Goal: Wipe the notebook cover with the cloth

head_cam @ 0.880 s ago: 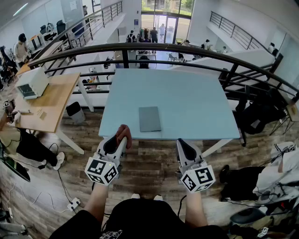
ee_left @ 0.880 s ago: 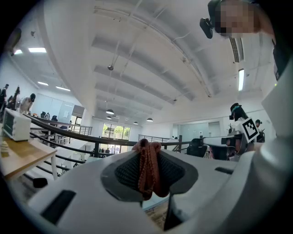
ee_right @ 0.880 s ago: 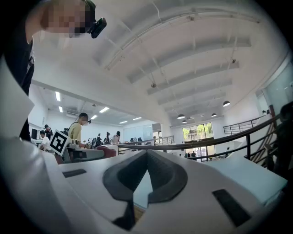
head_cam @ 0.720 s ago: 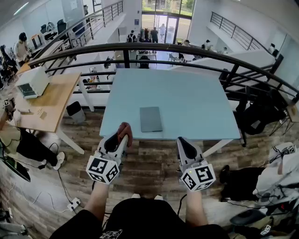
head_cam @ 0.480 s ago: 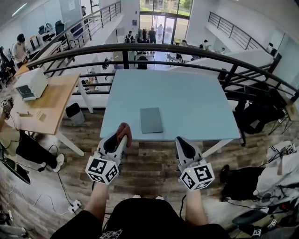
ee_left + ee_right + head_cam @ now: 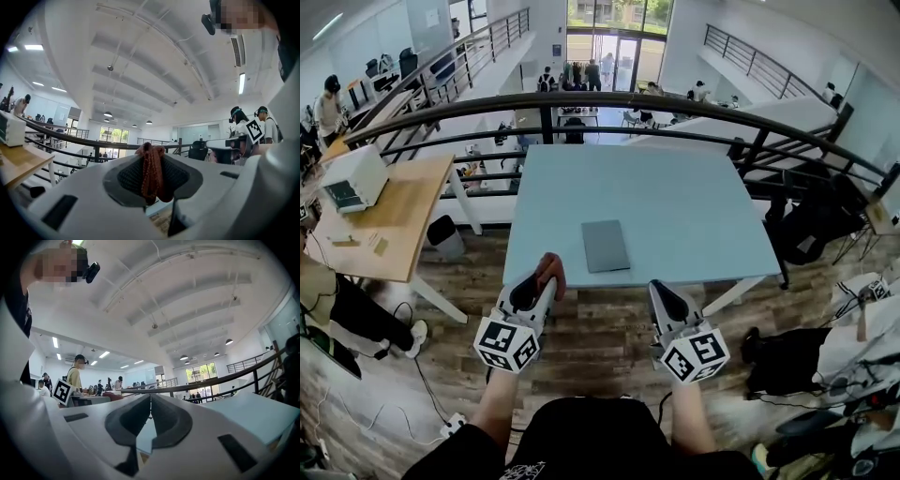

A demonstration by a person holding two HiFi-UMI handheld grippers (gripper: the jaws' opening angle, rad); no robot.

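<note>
A grey notebook (image 6: 606, 246) lies flat near the front edge of the pale blue table (image 6: 675, 206). My left gripper (image 6: 546, 273) is shut on a reddish-brown cloth (image 6: 551, 269), held just short of the table's front edge, left of the notebook. In the left gripper view the cloth (image 6: 151, 171) is pinched upright between the dark pads. My right gripper (image 6: 660, 292) hangs shut and empty below the table's front edge, right of the notebook. Its jaws meet at the tips in the right gripper view (image 6: 150, 398).
A black railing (image 6: 609, 101) runs behind the table, with a drop to a lower floor beyond. A wooden desk (image 6: 389, 211) with a white machine (image 6: 352, 178) stands at the left. Dark bags (image 6: 811, 225) sit by the table's right side.
Both grippers have stayed in nearly the same place below the table's front edge. The head view has shifted slightly, so the table and notebook sit a little closer.
</note>
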